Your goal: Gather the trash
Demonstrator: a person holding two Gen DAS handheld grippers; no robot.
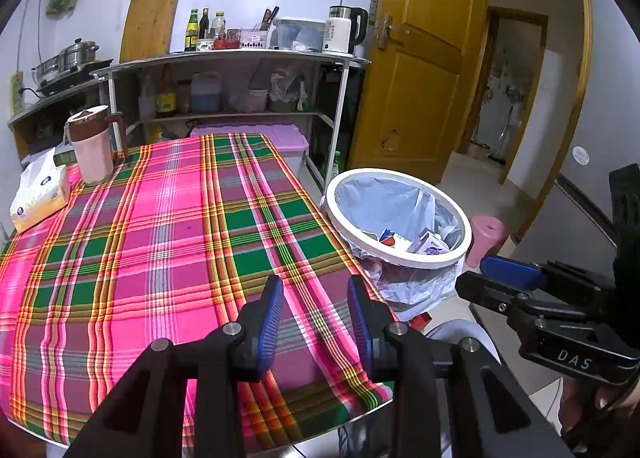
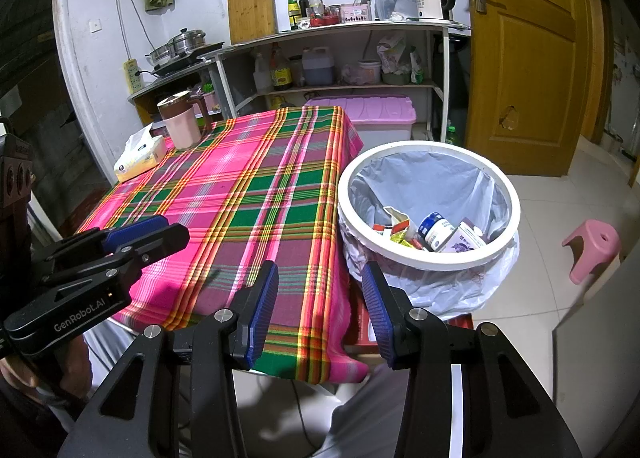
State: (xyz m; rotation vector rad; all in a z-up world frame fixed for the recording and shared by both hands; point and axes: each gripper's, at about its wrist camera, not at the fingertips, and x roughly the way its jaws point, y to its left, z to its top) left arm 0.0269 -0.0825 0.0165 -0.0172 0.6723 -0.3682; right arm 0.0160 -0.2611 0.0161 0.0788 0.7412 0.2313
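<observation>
I hold both claws tipped downward over the near edge of the table (image 1: 132,225), which is covered in a pink and green plaid cloth and fills the view from nine o'clock to the centre. In the left wrist view my left claw (image 1: 316,322) hangs above the cloth with its blue pads apart and nothing between them. My right claw (image 2: 320,314) points at the table's near corner, its pads standing wider apart, also empty. Each claw shows in the other's view from the side: the right one at four o'clock with "DAS" in white on its black body, the left one at eight o'clock marked "GenRobot.AI". The trash bin (image 2: 505,177), white-rimmed and lined with a pale plastic bag, stands on the floor just beside the table's right edge, at two o'clock from my right claw. The trash (image 2: 436,234) lies at its bottom: cartons, a small jar with a blue label and crumpled wrappers, their print too small to read. On the table's far left corner, at ten o'clock, a pink jug (image 2: 182,119) with a brown lid stands upright just beside a tissue pack (image 2: 138,157).
</observation>
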